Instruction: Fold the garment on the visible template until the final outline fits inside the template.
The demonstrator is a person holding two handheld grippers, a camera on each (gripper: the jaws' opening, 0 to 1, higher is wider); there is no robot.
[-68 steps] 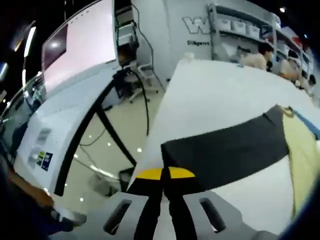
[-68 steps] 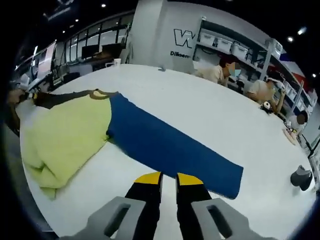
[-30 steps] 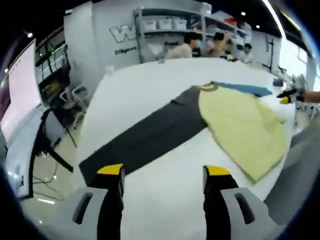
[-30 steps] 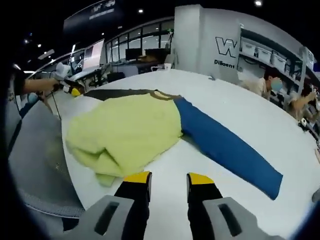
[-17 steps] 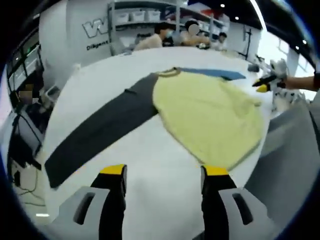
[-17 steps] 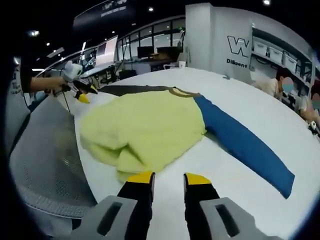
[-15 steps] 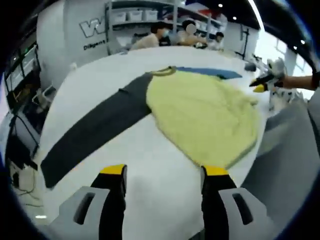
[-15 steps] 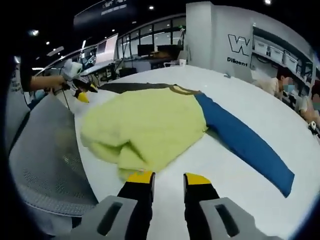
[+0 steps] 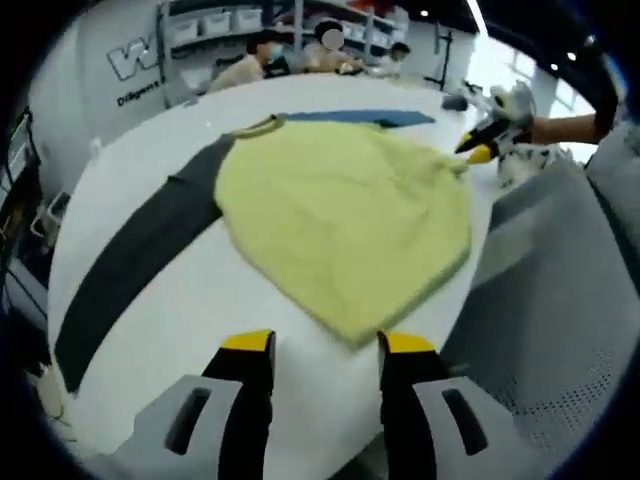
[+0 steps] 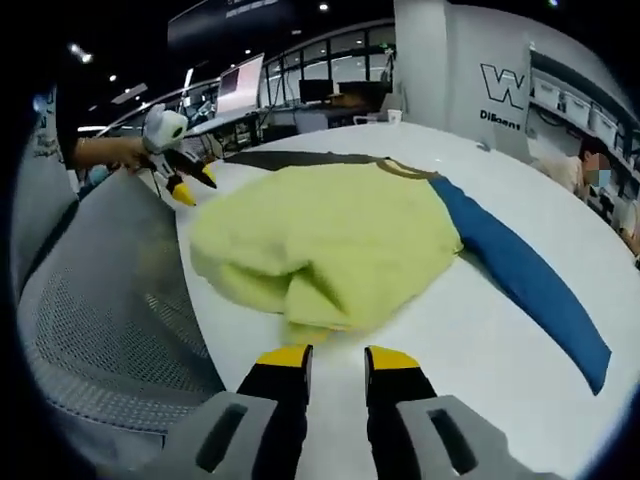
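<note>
Garment (image 9: 340, 220) on white table (image 9: 180, 320): yellow-green body, dark grey sleeve (image 9: 130, 260) stretched out one way, blue sleeve (image 10: 525, 275) the other, collar on the far side. Lower body rumpled and bunched near the table's near edge, with one fold lapping over itself in the right gripper view. No template outline discernible on the table surface. Left gripper (image 9: 325, 345) hovering just short of the yellow hem, jaws parted moderately, empty. Right gripper (image 10: 335, 355) poised just short of the bunched hem, jaws set a narrow gap apart, empty. Grey mesh chair back (image 10: 100, 300) pressed close against the table edge beside the hem. People seated at the far side of the table. Risks, as judged: pinching only the top layer of the bunched hem would drag a crease into the fold; hem lying close to the edge could slide off toward the chair if pulled that way; uneven grips at the two corners would skew the fold, leaving the outline crooked; sleeves left splayed would overhang any compact outline.
</note>
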